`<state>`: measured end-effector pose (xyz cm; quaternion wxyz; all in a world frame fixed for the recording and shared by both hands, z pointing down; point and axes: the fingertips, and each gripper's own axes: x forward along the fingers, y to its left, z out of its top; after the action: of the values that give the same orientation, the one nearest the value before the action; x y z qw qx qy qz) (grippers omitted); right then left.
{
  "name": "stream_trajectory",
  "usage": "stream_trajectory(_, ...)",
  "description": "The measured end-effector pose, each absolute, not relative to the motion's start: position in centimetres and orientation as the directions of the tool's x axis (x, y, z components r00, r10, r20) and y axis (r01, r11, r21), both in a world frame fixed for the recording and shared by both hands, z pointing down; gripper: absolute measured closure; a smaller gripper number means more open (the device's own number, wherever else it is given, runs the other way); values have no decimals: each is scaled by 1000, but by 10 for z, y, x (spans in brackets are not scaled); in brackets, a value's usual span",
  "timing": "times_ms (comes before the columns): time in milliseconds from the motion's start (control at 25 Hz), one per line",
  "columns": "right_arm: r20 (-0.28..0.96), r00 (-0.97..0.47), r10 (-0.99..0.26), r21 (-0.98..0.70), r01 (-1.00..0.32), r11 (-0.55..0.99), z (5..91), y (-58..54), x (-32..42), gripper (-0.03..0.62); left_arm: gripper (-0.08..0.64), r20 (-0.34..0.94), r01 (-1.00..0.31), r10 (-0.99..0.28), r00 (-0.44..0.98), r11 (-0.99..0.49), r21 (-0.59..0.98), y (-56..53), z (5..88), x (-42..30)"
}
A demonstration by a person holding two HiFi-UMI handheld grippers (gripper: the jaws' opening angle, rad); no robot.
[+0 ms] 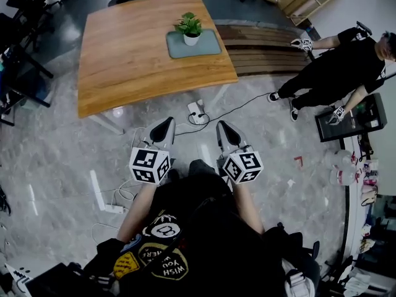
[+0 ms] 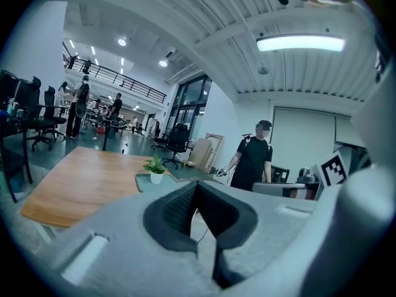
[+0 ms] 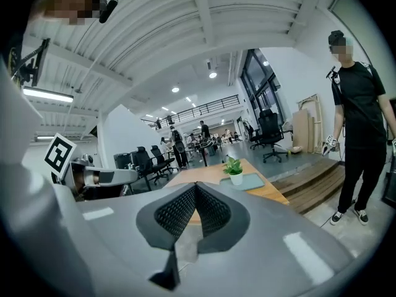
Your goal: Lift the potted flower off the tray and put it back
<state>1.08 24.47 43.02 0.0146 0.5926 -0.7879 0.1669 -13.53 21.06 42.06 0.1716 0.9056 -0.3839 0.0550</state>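
- left gripper (image 1: 166,124) and right gripper (image 1: 221,127): held side by side in front of the person, over the grey floor (image 1: 62,159), both pointing toward the wooden table (image 1: 124,60).
- jaws: each gripper view shows its two jaws pressed tip to tip with nothing between them; both grippers are clenched and empty.
- potted flower (image 1: 189,28): a small green plant in a white pot, upright on the grey-green tray (image 1: 210,47), which lies near the table's far right side.
- flower relative to the fingers: well apart and ahead of both grippers, with a strip of floor and most of the tabletop between. it sits a little left of the left gripper's closed tips and a little right of the right gripper's.
- step in hand (judged): the approach; the lift has not begun.
- doing it well (judged): step round the cable and socket (image 1: 197,112) on the floor, part the jaws before reaching the tray, close on the white pot and not the leaves, then raise it straight up so it stays upright.
- bystander (image 1: 346,67): stands at the right, well apart from the tray.
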Motion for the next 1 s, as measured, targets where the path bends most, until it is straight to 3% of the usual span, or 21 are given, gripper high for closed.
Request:
stream_trajectory(560, 274, -348, -896, -300, -917, 264, 481, 140, 53, 592, 563, 282, -726, -669, 688, -631, 273, 101, 458, -77)
stream_trajectory(1000, 315, -510, -800, -232, -859, 457, 526, -44, 118, 592, 563, 328, -774, -704, 630, -603, 192, -60, 495, 18)
